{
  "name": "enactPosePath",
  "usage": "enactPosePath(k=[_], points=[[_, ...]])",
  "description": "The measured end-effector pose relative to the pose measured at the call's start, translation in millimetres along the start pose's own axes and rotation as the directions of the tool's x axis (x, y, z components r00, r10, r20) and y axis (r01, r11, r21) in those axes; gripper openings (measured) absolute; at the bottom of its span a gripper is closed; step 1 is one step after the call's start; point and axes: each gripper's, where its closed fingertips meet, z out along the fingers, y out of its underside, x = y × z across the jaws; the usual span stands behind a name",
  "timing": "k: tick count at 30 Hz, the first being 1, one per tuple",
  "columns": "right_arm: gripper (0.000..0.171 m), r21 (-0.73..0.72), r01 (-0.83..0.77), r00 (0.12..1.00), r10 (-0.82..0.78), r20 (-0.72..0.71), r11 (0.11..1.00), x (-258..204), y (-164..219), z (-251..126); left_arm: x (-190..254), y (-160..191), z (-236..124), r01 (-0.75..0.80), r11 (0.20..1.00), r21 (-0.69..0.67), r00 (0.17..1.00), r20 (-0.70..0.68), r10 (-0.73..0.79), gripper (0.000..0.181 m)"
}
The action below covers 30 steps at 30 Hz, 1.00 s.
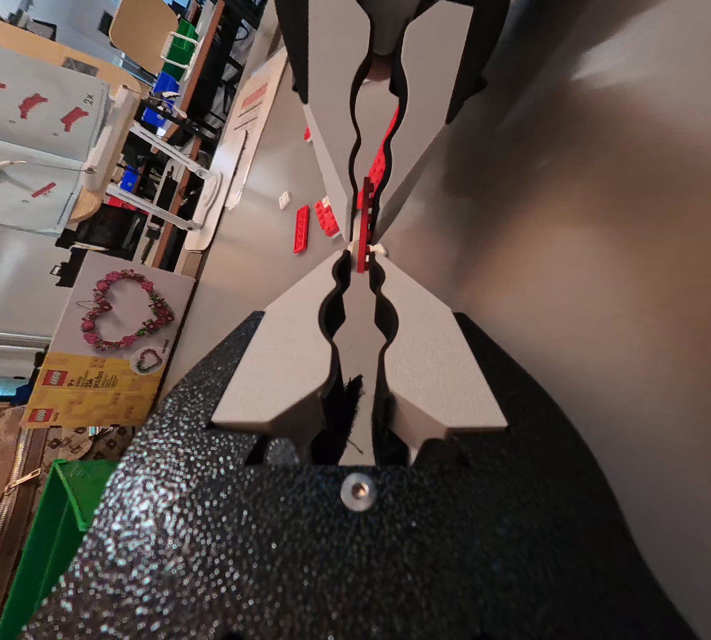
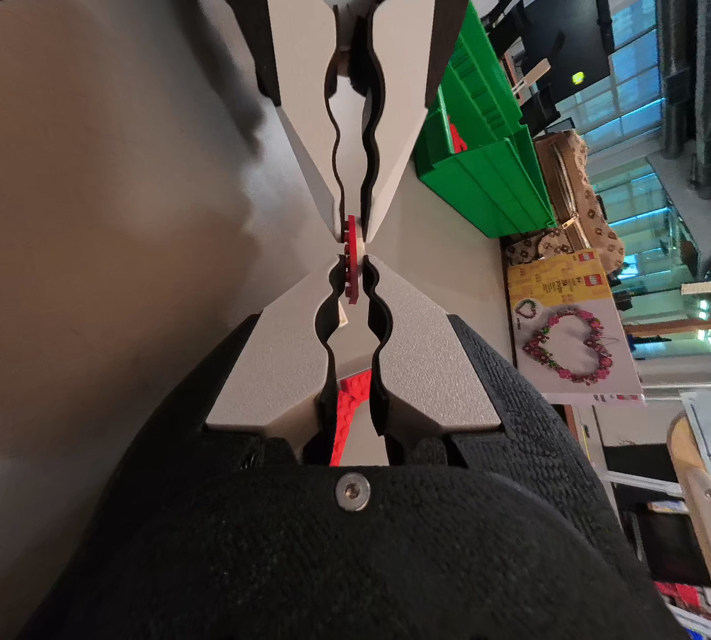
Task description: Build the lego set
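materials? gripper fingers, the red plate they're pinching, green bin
Left gripper fingers: grey, matte, grainy, likely printed plastic; black wavy pads look rubbery. Right gripper looks the same. Red plate: glossy moulded plastic, studded edge. Green bin: smooth rigid plastic, ribbed wall.

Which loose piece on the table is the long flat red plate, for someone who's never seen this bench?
In the left wrist view, start at the grey table and the shut left gripper. Just left of its tips lie loose red bricks. The long flat red plate is the leftmost: thin, narrow, single-coloured, unlike the chunkier red-and-white brick cluster beside it.
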Motion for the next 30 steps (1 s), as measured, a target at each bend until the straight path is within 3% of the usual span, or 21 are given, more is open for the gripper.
enactPosePath(k=[9,13,15,18,30], points=[[0.006,-0.025,0.060,0.998,-0.060,0.018,0.998,-8,-1,3,8,5,-2,0.036,0.998,-0.042,0.995,-0.092,-0.039,0.007],[0.009,0.008,-0.069,0.996,0.069,0.060,0.998,-10,-2,5,11,4,-2,0.047,0.998,-0.031,0.993,-0.109,-0.050,0.007],[0.019,-0.003,-0.117,0.989,0.117,0.093,0.993,-14,0,7,15,-2,-2,0.051,0.999,0.004,0.990,-0.130,-0.050,0.007],[0.007,-0.022,-0.097,0.989,0.098,0.109,0.995,-19,4,10,18,-7,-2,0.048,0.998,0.030,0.988,-0.149,-0.043,0.007],[0.002,-0.062,0.025,0.998,-0.021,0.060,0.998,-14,4,8,17,-8,-3,0.111,0.993,0.046,0.981,-0.163,-0.102,0.008]])
